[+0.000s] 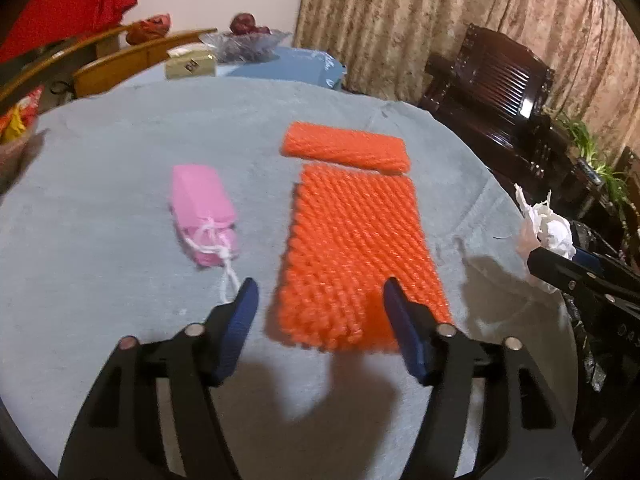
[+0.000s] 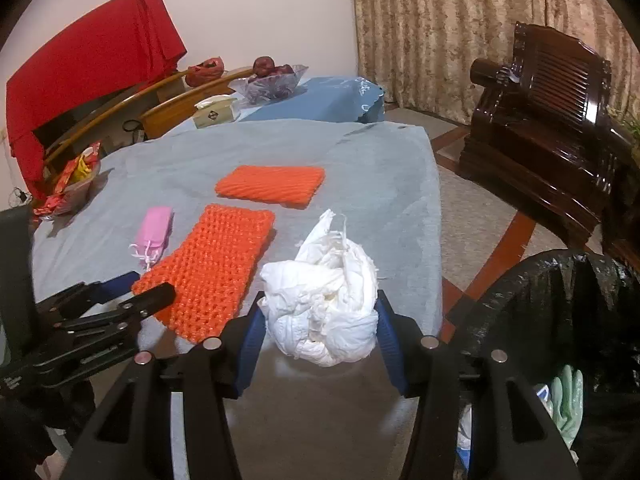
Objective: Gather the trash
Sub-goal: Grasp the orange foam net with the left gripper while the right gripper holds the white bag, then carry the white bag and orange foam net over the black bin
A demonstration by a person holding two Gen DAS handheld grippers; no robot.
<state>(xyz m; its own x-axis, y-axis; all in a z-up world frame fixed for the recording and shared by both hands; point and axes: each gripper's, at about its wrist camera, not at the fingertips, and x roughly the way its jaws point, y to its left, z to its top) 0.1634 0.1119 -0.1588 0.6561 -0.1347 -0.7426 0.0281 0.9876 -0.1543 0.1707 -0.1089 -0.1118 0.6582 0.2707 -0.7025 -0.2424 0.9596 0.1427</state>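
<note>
Blue-padded fingers [image 1: 246, 304] of the left gripper [image 1: 320, 300] are held apart with nothing gripped; only the near end of a large orange foam net [image 1: 356, 252] is seen between them, lying flat on the grey-blue tablecloth [image 1: 120, 160]. No earlier view is given, so only this open stance can be told.

Fingers of the right gripper [image 2: 320, 316] are closed on a crumpled white plastic bag [image 2: 324, 300], with a blue pad pressed against each side of the wad. The wad is held near the right edge of the table.

Left of the large net, a small pink pouch [image 1: 202, 212] with a white drawstring is laid on the cloth, its string trailing toward the left finger. Just beyond the far end of the large net, a smaller orange foam net [image 1: 346, 148] is laid crosswise; whether the two touch cannot be told.

To the right of the table and below its level, a black bin bag [image 2: 560, 300] is seen, with a pale green glove [image 2: 568, 400] inside its mouth.

At the far left edge of the cloth, a bowl of red and yellow wrappers [image 2: 76, 184] is placed. On a farther blue-covered table [image 2: 312, 100], a glass fruit bowl [image 2: 274, 80] and a tissue box [image 2: 214, 114] are set. A dark wooden armchair [image 2: 552, 132] is placed at the far right, before patterned curtains [image 2: 440, 20].
</note>
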